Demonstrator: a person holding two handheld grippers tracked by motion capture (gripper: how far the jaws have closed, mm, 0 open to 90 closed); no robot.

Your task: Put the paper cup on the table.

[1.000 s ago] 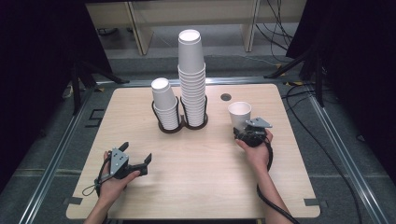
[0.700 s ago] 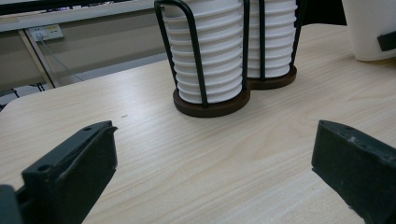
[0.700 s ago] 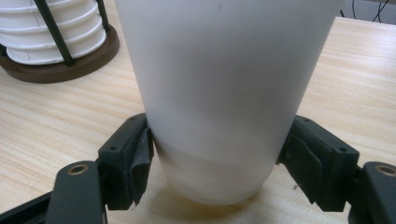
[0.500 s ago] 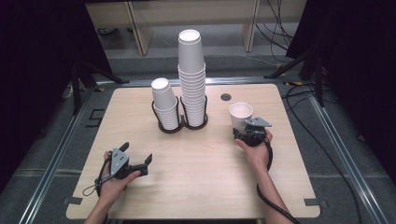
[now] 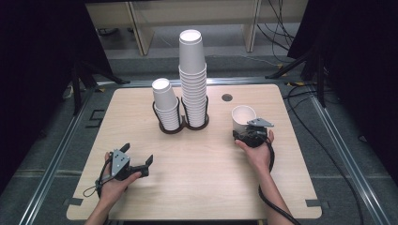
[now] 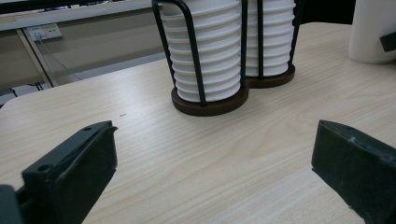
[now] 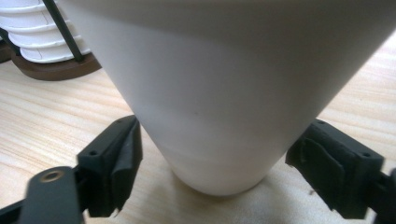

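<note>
A single white paper cup (image 5: 243, 117) stands upright on the wooden table (image 5: 197, 187), right of the holder. My right gripper (image 5: 247, 135) sits at its near side, low on the table. In the right gripper view the cup (image 7: 224, 93) is between the two jaws. Those jaws have just been opening, and both pads (image 7: 122, 154) stand a little off the cup's wall, so the right gripper (image 7: 217, 144) is open. My left gripper (image 5: 138, 152) rests open at the front left, nothing between its jaws (image 6: 215, 140).
A black wire holder on a brown base (image 6: 210, 105) holds a short cup stack (image 5: 165, 105) and a tall one (image 5: 193, 79) at the table's middle back. A dark round hole (image 5: 227, 97) lies behind the single cup. A cable trails from the right gripper toward the front edge.
The single cup sits slightly lower in the picture than a second ago. Both hands have kept their places.
</note>
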